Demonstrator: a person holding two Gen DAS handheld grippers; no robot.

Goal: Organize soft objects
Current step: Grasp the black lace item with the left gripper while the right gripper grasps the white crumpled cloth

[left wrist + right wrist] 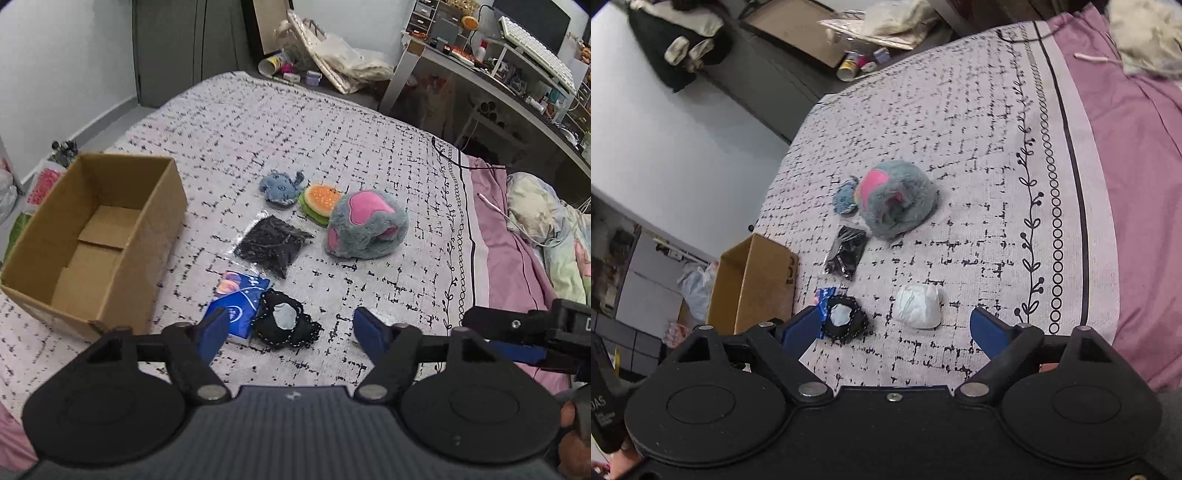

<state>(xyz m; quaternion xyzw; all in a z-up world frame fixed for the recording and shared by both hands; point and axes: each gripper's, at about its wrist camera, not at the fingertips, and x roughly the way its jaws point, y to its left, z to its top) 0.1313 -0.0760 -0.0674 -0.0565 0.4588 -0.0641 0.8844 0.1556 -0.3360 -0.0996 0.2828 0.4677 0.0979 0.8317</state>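
Soft items on bed, cardboard box point(92, 236) empty; both hand-held grippers part open, holding nothing.

Left hand-held gripper point(288, 332) hovers over black pouch point(286, 323) and blue tissue pack point(236, 302); right hand-held gripper point(895, 332) has white bundle point(919, 306) just ahead. Risk: pouch overlaps pack, so closing may pinch both or snag the bedspread. Count: three plush toys, one dark bag point(273, 245), one box, left of both.
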